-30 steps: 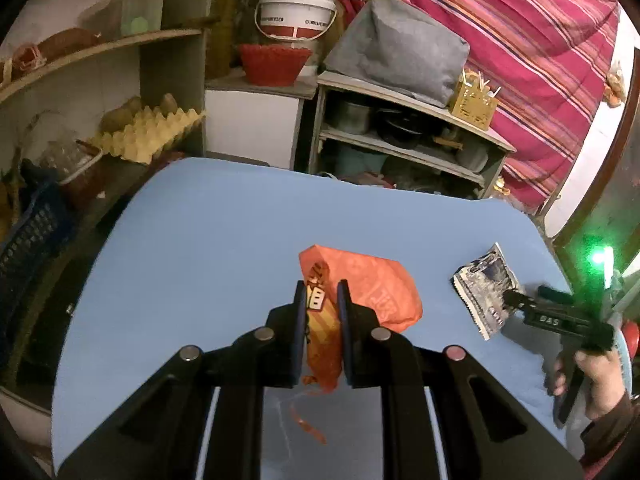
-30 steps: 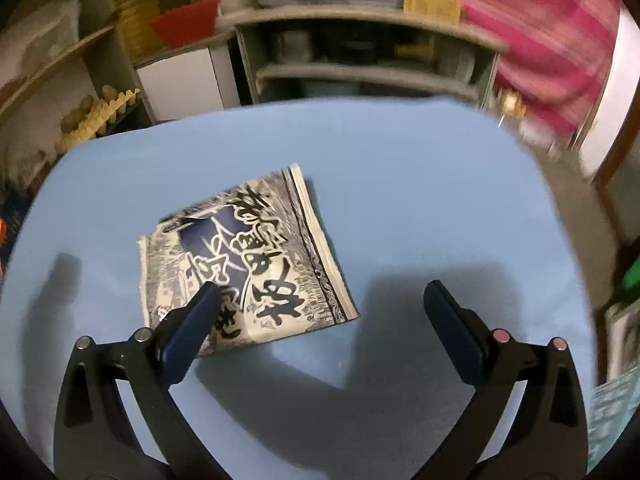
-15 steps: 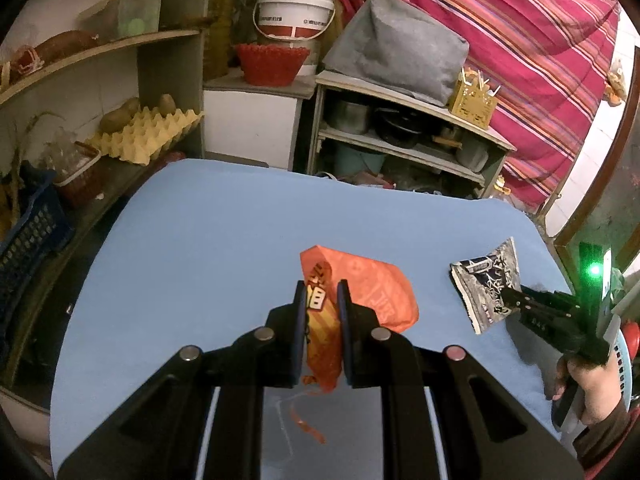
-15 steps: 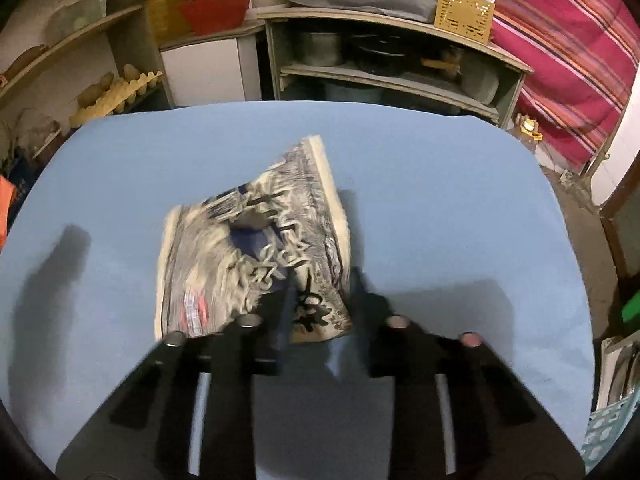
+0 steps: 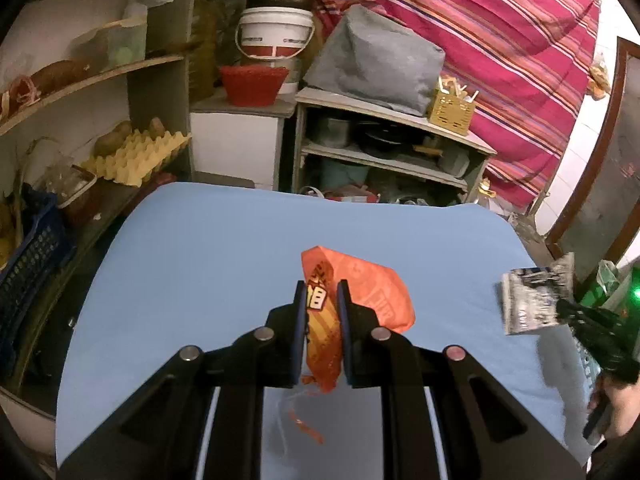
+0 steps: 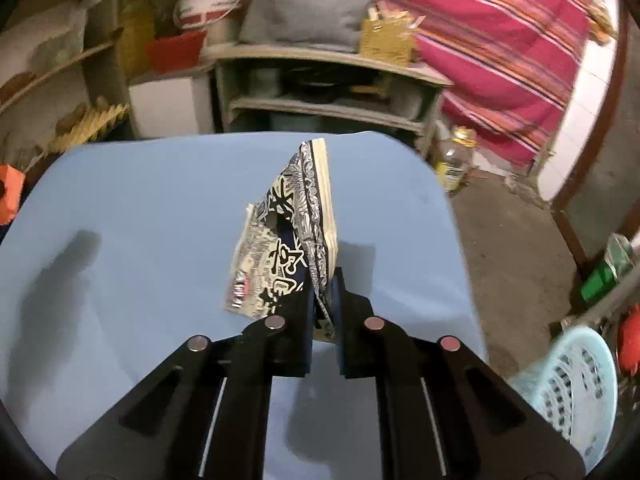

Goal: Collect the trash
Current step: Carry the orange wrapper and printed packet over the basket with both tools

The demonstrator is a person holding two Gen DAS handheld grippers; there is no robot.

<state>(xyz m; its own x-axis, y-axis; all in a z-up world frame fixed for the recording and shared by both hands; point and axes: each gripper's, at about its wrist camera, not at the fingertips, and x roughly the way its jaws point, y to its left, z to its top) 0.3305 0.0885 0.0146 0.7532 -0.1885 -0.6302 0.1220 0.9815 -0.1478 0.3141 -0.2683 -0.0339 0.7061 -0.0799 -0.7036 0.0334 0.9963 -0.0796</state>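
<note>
Nearby, light blue basket [image 6: 576, 392] sits beside blue table [image 6: 160, 200].

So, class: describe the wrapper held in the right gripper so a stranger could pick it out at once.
Find the blue table. Above its right side the right gripper is shut on a flat, crinkled black-and-white printed wrapper, lifted clear. Its bold black characters distinguish it from the plain orange plastic wrapper in the left gripper.

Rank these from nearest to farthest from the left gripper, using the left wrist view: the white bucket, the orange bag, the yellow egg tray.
1. Orange bag: clamped in the left gripper.
2. Yellow egg tray: on the left shelf, beyond the table's edge.
3. White bucket: high at the back, behind the red basket.
</note>
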